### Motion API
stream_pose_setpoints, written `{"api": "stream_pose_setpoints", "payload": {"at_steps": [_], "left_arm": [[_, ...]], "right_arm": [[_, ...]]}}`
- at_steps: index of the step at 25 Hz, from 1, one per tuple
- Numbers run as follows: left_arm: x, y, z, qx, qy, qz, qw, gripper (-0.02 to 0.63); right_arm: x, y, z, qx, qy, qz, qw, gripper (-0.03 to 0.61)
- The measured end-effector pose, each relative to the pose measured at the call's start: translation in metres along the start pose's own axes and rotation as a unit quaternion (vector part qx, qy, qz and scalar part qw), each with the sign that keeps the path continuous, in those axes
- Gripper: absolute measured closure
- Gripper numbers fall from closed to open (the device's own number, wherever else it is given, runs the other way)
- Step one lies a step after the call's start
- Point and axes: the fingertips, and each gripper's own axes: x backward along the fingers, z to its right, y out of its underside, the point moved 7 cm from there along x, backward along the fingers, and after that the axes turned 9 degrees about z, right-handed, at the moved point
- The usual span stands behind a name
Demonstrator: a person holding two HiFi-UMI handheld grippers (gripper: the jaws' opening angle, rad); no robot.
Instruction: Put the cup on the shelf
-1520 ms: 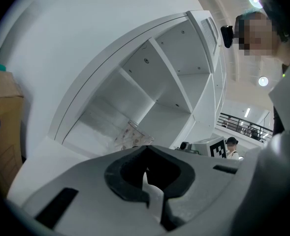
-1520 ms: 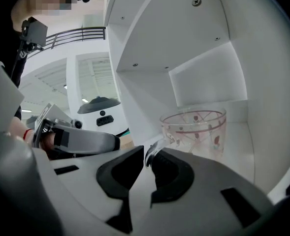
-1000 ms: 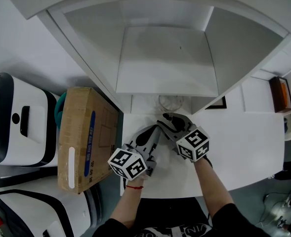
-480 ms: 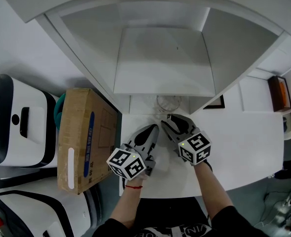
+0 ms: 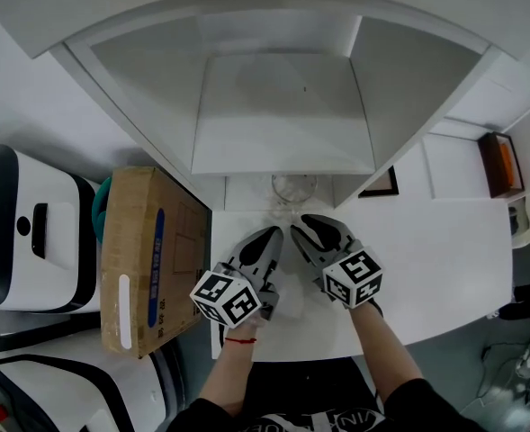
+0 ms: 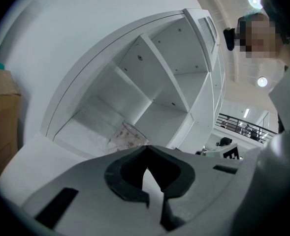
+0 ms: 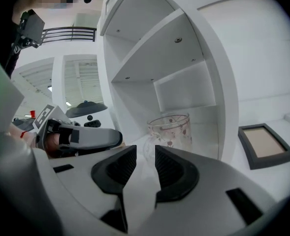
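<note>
A patterned glass cup (image 5: 293,188) stands in the lowest compartment of the white shelf (image 5: 282,115), at the table's (image 5: 435,259) back edge, and appears to have been delivered. Both hand-held tools sit clear of it: the left gripper (image 5: 270,236) has its tips pressed together on nothing, and the right gripper (image 5: 302,227) is slightly parted and empty. A cardboard box (image 5: 148,259) stands just off the left edge and a picture frame (image 5: 383,184) sits right of the shelf; nothing blocks the compartment.

cup (image 5: 293,187) in low shelf (image 5: 282,115) bay w/ headroom above
</note>
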Motion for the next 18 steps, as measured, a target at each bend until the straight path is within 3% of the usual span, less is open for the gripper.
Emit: {"api": "stream_pose_setpoints", "payload": {"at_steps": [6, 13, 18], "left_arm": [[-0.001, 0.002, 0.001, -0.004, 0.0, -0.004, 1.0, 0.608], [-0.01, 0.009, -0.005, -0.052, 0.0, -0.032, 0.9981, 0.609], [-0.02, 0.015, -0.006, -0.064, 0.008, -0.051, 0.9966, 0.607]], "right_arm": [[0.002, -0.002, -0.005, 0.003, -0.005, 0.014, 1.0, 0.553], [-0.001, 0.0, -0.007, 0.007, 0.004, 0.009, 1.0, 0.574], [-0.003, 0.001, -0.007, 0.014, 0.007, 0.007, 1.0, 0.575]]}}
